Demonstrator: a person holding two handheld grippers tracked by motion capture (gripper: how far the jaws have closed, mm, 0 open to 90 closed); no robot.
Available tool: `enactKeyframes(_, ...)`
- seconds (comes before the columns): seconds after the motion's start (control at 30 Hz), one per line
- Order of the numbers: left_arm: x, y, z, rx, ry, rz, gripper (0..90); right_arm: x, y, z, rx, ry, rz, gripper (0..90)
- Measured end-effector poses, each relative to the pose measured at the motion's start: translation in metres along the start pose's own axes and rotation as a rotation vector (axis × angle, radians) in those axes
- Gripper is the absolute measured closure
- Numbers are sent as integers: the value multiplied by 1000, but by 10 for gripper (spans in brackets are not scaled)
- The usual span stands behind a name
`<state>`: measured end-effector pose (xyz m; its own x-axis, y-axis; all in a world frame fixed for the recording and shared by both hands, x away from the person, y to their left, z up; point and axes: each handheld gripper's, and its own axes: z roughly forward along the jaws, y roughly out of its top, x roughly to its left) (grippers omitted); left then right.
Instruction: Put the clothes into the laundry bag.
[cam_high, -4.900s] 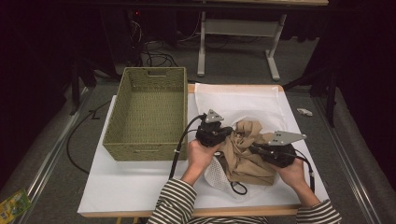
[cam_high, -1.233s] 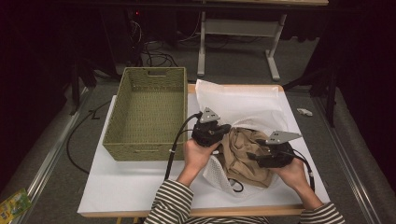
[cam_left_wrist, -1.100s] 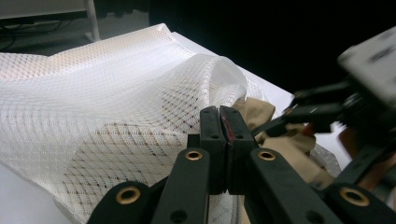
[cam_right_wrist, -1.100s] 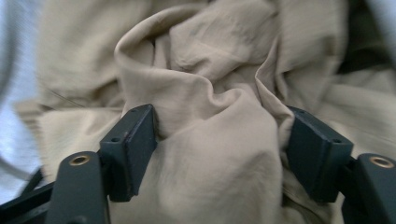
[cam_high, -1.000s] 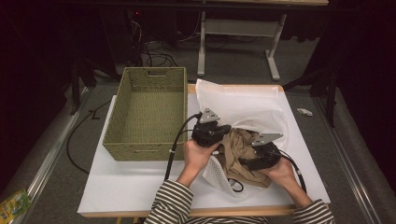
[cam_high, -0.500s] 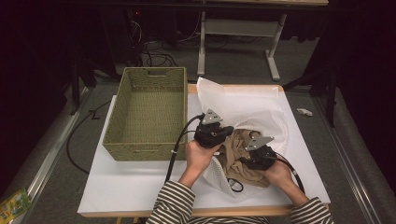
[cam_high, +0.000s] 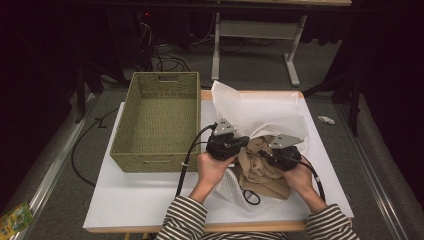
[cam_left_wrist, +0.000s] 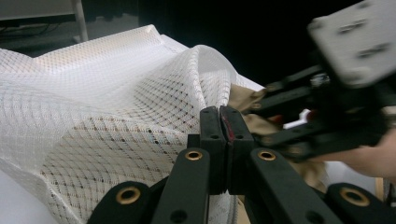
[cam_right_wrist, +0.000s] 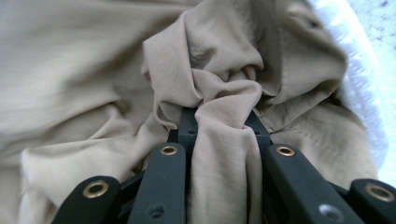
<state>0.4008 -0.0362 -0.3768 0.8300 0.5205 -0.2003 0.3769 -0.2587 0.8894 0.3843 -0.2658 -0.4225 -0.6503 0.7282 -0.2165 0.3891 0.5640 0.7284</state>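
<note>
A tan cloth (cam_high: 262, 172) lies crumpled in the mouth of a white mesh bag (cam_high: 260, 112) on the white table top. My left gripper (cam_high: 245, 142) is shut on the bag's edge and holds it lifted; in the left gripper view its jaws (cam_left_wrist: 224, 126) meet against the mesh bag (cam_left_wrist: 93, 116). From the right, my right gripper (cam_high: 266, 152) reaches into the cloth. Its jaws have just been closing, and in the right gripper view a bunched fold of the tan cloth (cam_right_wrist: 84, 70) is pinched in the right gripper (cam_right_wrist: 219, 121).
An empty woven basket (cam_high: 150, 162) stands at the left of the table (cam_high: 140, 200), close beside my left hand. A black cord loop (cam_high: 250, 196) lies on the bag near the front edge. A small white scrap (cam_high: 326, 120) lies off the table's right side.
My right gripper has shifted a little left into the tan cloth and closed on a fold of it. The left gripper has kept still with the mesh edge in it.
</note>
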Motion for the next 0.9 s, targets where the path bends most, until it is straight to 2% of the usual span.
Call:
enactKeyframes(0.17, -1, -1, 0, 11, 1, 7, 889, -15, -5, 31, 62, -60, 52, 754)
enactKeyframes(0.23, 0, -2, 1, 17, 2, 5, 889, -20, -5, 38, 81, -63, 79, 729)
enactKeyframes(0.3, 0, -2, 2, 17, 3, 2, 889, -21, -3, 38, 82, -57, 82, 683)
enactKeyframes(0.37, 1, -3, 2, 21, 3, 0, 889, -20, -2, 32, 70, -40, 84, 598)
enactKeyframes(0.47, 2, -4, 2, 24, 6, -1, 889, -16, -2, 12, 25, -18, 100, 515)
enactKeyframes(0.67, 4, -6, 3, 28, 9, -8, 888, -5, -10, -33, -61, 11, 64, 502)
enactKeyframes(0.77, 3, -7, 6, 30, 7, -9, 888, 2, -18, -45, -53, 57, 36, 495)
enactKeyframes(0.8, 2, -7, 7, 32, 5, -11, 888, 4, -21, -45, -33, 85, 27, 478)
enactKeyframes(0.83, 2, -7, 7, 32, 5, -11, 887, 4, -21, -45, -33, 85, 27, 478)
enactKeyframes(0.9, 2, -7, 7, 34, 5, -9, 887, 9, -29, -38, 11, 113, 12, 427)
